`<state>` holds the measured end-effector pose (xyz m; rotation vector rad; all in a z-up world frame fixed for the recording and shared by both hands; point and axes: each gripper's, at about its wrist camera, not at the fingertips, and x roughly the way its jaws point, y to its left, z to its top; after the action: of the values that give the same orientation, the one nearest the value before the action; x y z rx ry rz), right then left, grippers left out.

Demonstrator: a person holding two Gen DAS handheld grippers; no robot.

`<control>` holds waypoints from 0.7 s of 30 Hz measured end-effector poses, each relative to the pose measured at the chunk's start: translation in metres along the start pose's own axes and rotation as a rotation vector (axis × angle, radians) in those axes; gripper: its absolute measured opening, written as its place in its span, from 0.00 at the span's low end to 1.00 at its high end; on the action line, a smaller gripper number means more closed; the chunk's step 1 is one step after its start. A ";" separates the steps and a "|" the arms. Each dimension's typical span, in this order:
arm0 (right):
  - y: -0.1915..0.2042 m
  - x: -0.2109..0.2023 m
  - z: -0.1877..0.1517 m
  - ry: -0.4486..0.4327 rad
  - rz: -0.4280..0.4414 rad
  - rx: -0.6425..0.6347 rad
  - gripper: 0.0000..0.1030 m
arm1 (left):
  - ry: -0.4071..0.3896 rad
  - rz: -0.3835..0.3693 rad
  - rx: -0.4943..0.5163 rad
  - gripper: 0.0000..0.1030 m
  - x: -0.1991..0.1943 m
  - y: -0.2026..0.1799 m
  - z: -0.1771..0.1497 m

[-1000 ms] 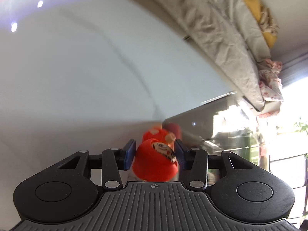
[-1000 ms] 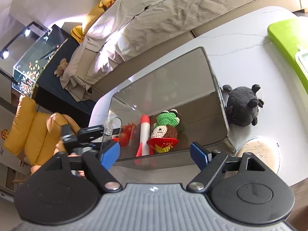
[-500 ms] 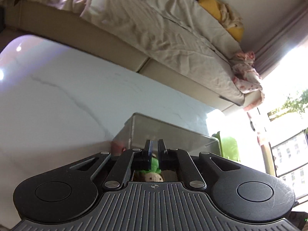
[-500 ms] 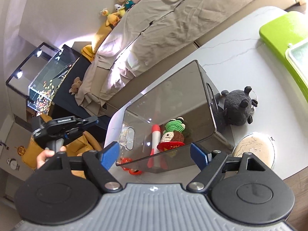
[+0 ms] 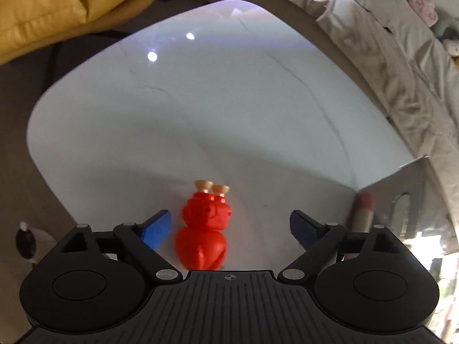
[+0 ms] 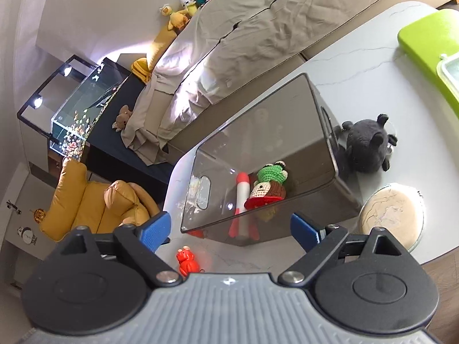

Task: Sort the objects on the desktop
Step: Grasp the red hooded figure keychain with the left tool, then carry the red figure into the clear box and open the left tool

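A small red toy figure (image 5: 205,232) with two tan knobs lies on the white table (image 5: 200,114), between the fingers of my left gripper (image 5: 229,229). Its jaws are opening, and the blue pads stand clear of the toy. The right wrist view shows the same red toy (image 6: 188,262) just in front of the smoky clear bin (image 6: 272,132). Inside the bin are a red and white rocket (image 6: 242,200), a green crochet frog (image 6: 271,172) and a crochet doll with a red skirt (image 6: 266,196). My right gripper (image 6: 229,229) hovers before the bin, jaws opening, nothing between them.
A dark grey plush (image 6: 368,149) leans by the bin's far right side. Near it lie a round beige coaster (image 6: 391,215) and a lime green tray (image 6: 430,43). A covered sofa (image 6: 272,28) runs behind the table, and a yellow armchair (image 6: 94,206) stands off the left end.
A second ago my left gripper was shut on the red toy. Half a second ago it was shut and empty. Now it stands open, tilted down over the toy on the table.
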<state>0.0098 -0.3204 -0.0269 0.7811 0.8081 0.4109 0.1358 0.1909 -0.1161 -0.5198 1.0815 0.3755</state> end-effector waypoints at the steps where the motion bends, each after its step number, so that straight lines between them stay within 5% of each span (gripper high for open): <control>1: -0.001 0.001 -0.002 -0.001 0.004 0.004 0.89 | -0.009 0.043 0.034 0.90 0.005 -0.006 -0.003; 7: -0.018 -0.004 -0.009 -0.007 0.018 0.068 0.89 | 0.034 0.155 0.207 0.77 0.031 -0.028 -0.024; 9: -0.026 -0.007 -0.010 -0.015 0.010 0.088 0.89 | 0.065 0.154 0.219 0.56 0.040 -0.027 -0.030; 21: -0.054 -0.020 -0.018 -0.045 -0.010 0.177 0.89 | -0.010 -0.010 0.245 0.55 -0.006 -0.030 -0.026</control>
<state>-0.0143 -0.3598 -0.0657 0.9475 0.8130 0.3145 0.1300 0.1516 -0.1140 -0.3050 1.0973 0.2327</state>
